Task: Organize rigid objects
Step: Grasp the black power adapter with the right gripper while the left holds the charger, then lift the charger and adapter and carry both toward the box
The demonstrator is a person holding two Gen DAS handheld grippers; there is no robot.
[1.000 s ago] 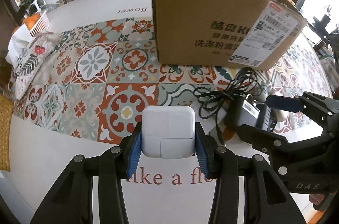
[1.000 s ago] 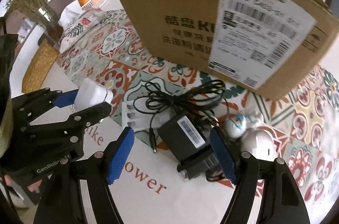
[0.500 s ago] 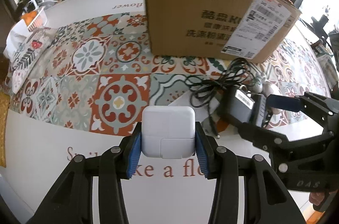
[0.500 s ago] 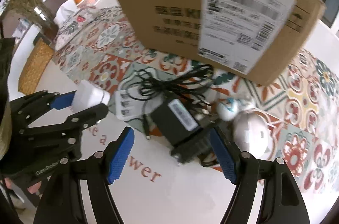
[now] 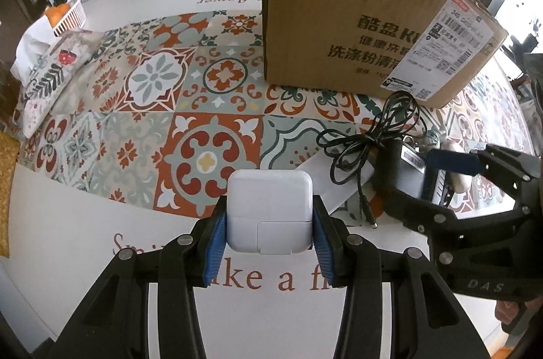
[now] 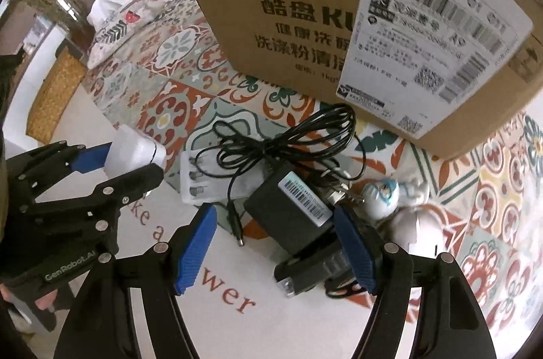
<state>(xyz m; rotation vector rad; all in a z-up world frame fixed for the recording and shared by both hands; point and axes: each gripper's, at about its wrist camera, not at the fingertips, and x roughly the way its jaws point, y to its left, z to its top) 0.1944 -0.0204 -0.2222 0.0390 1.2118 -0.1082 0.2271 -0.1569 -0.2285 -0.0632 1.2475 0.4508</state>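
The left tool (image 5: 269, 231) is clamped on a white square plastic charger block (image 5: 269, 209), held clear above the patterned tabletop (image 5: 142, 94), so one piece looks picked but not yet put away. The right tool (image 6: 275, 252) hangs over a black power adapter with a barcode sticker (image 6: 288, 206), its blue pads either side of the adapter and its jaws closing, though they do not yet seem to press on it. The adapter's tangled black cord (image 6: 281, 142) trails over a flat white packet (image 6: 193, 179), and two small white figurines (image 6: 400, 206) lie just beside it. The tall brown cardboard box (image 6: 288, 2), standing behind this cluster, is probably the destination. Most of the sorting therefore appears still to come.
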